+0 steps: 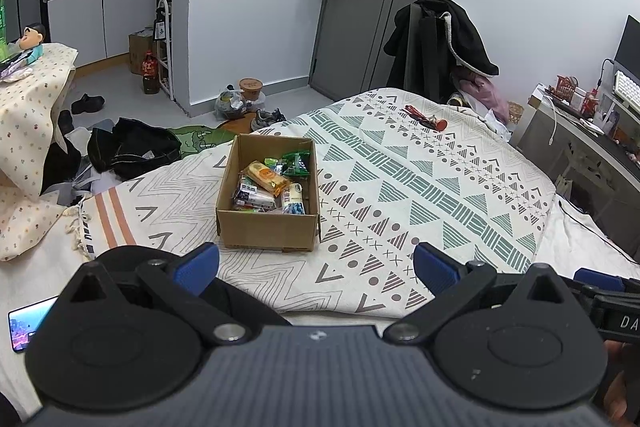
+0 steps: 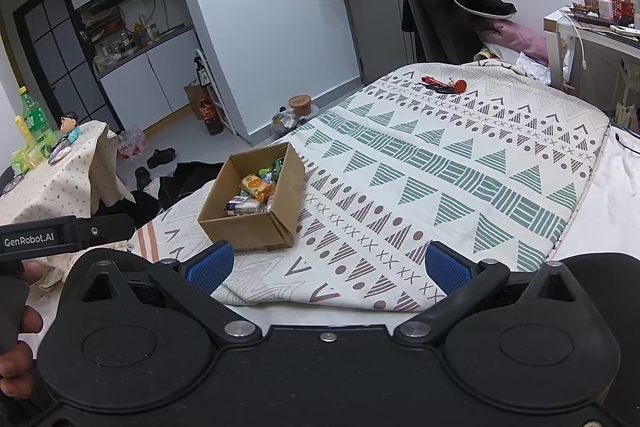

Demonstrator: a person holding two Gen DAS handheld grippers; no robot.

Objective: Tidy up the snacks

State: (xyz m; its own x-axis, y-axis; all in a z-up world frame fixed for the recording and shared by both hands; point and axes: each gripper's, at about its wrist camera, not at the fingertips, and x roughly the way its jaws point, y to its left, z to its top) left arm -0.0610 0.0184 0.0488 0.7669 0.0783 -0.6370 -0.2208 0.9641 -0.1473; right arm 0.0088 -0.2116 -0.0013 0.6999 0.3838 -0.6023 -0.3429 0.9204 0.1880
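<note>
An open cardboard box (image 1: 267, 230) (image 2: 240, 229) stands on the patterned bedspread (image 1: 420, 187) (image 2: 440, 167), holding several wrapped snacks (image 1: 268, 187) (image 2: 254, 193): an orange-yellow pack on top, green packs behind, white and blue packs in front. My left gripper (image 1: 316, 267) hovers just short of the box, open, with nothing between its blue pads (image 1: 196, 269). Lower right of the box, my right gripper (image 2: 328, 267) is likewise open and holds nothing. In the right wrist view the left gripper's black body (image 2: 68, 233) shows at the left edge, with a person's hand under it.
A red-handled tool and small items (image 1: 424, 117) (image 2: 444, 85) lie at the bed's far end. A phone (image 1: 28, 323) lies at the near left. Clothes, a black bag (image 1: 132, 147) and shoes cover the floor. A cloth-covered table (image 2: 60, 171) stands left, a desk (image 1: 580, 131) right.
</note>
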